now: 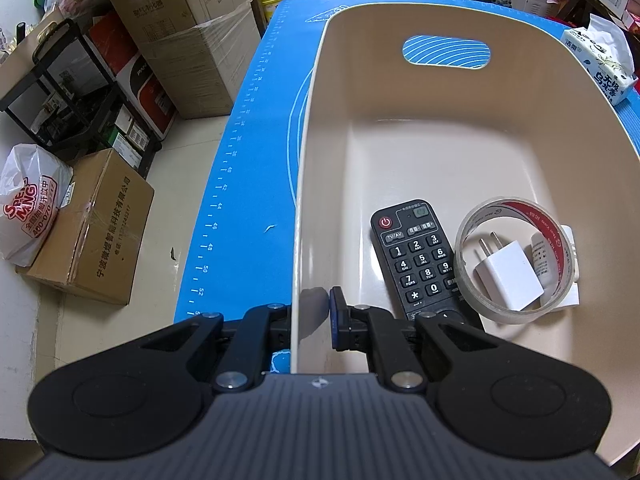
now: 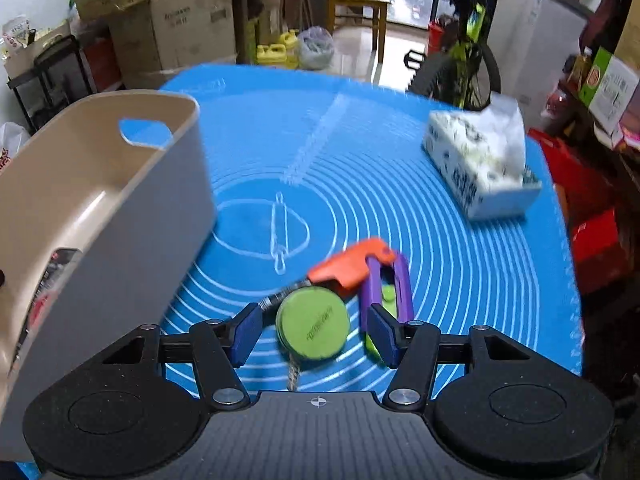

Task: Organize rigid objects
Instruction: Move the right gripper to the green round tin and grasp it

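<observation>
My left hand-held gripper was clamped on the near wall of the beige bin, which stood on the blue-matted bench. Inside lay a remote control, a tape roll and a white charger. My right hand-held gripper stood wide, its jaws flanking, not touching, a green disc; an orange-and-purple toy lay just beyond.
</observation>
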Action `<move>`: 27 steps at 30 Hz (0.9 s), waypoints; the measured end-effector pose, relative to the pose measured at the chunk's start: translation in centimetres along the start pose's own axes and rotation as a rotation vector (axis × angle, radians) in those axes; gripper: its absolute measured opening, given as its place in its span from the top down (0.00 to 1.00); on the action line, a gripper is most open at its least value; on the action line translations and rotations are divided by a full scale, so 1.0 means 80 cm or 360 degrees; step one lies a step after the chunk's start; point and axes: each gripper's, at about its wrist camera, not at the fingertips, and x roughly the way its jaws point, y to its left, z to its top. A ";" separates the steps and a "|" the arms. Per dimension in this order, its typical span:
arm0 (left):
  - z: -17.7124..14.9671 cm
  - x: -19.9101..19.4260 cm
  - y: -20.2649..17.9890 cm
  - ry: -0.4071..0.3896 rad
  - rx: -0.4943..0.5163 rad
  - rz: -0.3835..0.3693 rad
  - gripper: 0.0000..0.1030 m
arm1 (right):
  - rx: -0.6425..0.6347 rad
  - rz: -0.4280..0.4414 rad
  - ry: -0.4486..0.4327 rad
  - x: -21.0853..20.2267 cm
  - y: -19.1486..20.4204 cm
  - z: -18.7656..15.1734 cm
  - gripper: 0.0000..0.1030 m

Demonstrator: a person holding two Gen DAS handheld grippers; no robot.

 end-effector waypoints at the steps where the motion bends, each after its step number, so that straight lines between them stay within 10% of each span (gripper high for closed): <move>1: 0.000 0.001 0.001 0.0000 0.0001 0.0001 0.88 | 0.0030 0.0018 0.0003 0.006 -0.003 -0.002 0.35; 27: 0.000 0.000 0.000 0.0000 -0.0001 0.0001 0.88 | 0.0119 0.0028 -0.0079 0.005 -0.015 -0.008 0.47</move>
